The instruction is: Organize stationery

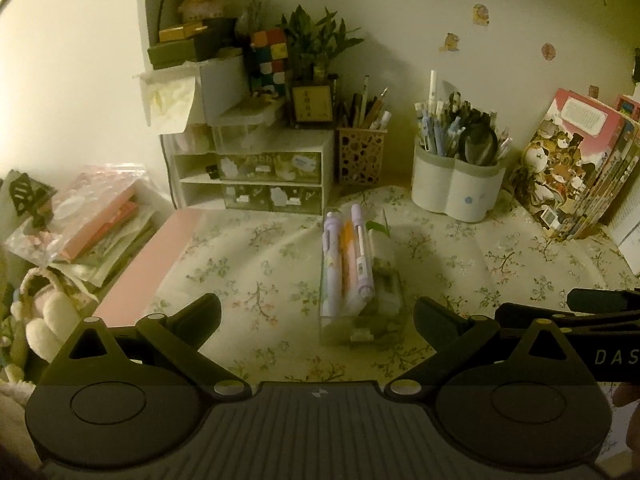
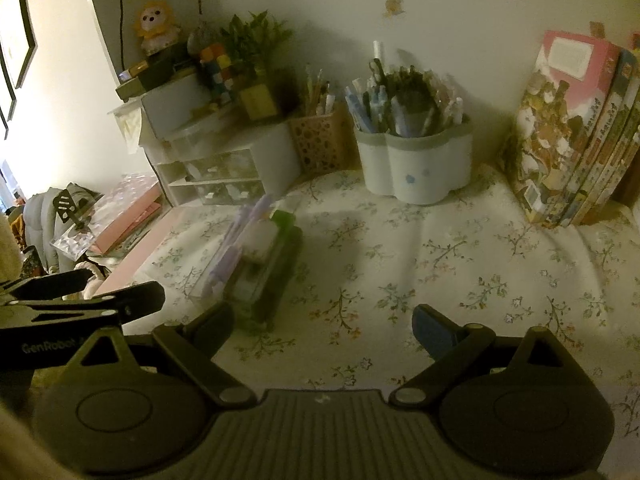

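Both grippers hovered low over the floral tablecloth point(image 1: 248, 264) with their fingers spread wide and nothing between them. The left gripper point(image 1: 318, 314) faced a clear pencil case point(image 1: 360, 280) lying lengthwise on the cloth straight ahead of it, holding a purple pen point(image 1: 333, 264), an orange pen point(image 1: 350, 256) and a white-and-purple pen point(image 1: 362, 252) side by side. The right gripper point(image 2: 322, 322) sat just beside the case, which appeared blurred ahead of its left finger. Against the wall stood a white pen holder point(image 1: 456, 188) crammed with pens, a perforated pen cup point(image 1: 362, 156), a small drawer unit point(image 1: 256, 176) and a row of books point(image 1: 576, 168)
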`<state>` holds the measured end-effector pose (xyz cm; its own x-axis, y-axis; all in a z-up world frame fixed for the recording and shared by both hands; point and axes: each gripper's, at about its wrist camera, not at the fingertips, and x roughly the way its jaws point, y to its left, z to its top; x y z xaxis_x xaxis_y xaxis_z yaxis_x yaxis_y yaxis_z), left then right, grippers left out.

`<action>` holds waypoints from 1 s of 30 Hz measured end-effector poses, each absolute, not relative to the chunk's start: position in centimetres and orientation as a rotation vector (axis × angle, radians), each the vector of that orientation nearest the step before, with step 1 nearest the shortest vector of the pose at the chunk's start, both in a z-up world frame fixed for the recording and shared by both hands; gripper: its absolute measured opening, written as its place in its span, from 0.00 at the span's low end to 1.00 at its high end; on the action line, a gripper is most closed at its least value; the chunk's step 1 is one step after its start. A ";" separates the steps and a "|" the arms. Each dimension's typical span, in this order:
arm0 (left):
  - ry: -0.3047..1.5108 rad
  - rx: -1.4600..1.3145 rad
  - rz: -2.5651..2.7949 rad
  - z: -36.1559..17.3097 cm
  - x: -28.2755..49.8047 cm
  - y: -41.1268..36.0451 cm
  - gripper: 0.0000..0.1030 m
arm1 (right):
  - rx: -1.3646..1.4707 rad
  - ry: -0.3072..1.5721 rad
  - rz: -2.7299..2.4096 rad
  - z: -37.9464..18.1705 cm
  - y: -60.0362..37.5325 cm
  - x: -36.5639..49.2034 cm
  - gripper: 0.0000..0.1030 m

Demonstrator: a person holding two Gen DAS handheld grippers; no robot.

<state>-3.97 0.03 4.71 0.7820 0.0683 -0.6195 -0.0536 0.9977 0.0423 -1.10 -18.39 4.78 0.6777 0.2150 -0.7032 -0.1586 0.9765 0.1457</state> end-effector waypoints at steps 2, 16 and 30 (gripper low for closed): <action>0.671 0.021 0.066 4.7 -4.0 0.1 0.95 | 0.074 0.799 0.212 4.8 -18.4 -1.1 0.83; 0.672 0.026 0.069 4.6 -4.0 0.0 0.95 | 0.089 0.813 0.201 4.4 -18.4 -1.0 0.83; 0.667 0.029 0.065 4.7 -4.0 0.1 0.95 | 0.095 0.826 0.183 4.2 -18.4 -0.8 0.83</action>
